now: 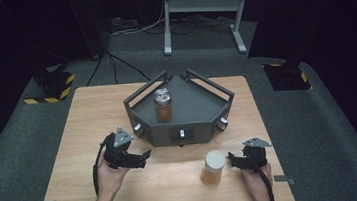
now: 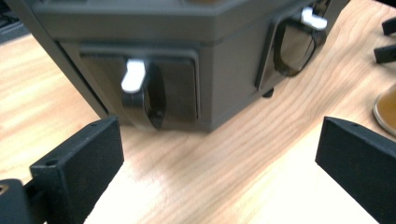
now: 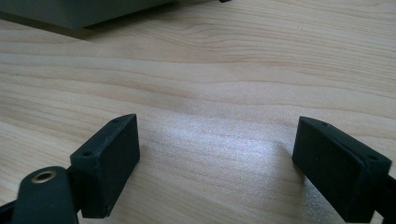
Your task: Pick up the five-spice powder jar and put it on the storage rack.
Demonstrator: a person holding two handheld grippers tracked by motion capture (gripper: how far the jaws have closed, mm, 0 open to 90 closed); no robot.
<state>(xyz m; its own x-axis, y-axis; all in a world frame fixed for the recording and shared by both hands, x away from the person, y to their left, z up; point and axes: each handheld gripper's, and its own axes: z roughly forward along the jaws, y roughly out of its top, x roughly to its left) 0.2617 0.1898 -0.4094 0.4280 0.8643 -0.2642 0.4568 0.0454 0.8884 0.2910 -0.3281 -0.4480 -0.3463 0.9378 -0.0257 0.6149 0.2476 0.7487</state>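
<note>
On my screen the left gripper was black, with a grey three-cornered plate on top marked by small dark dots. A black cable looped from its near side down along the bare forearm; I saw no sleeve. The right gripper was black too, with a similar grey plate and a cable trailing toward the near edge. Up close, its fingers were blocky matt-black wedges with small screw holes and a brass-coloured eyelet at the left base.
</note>
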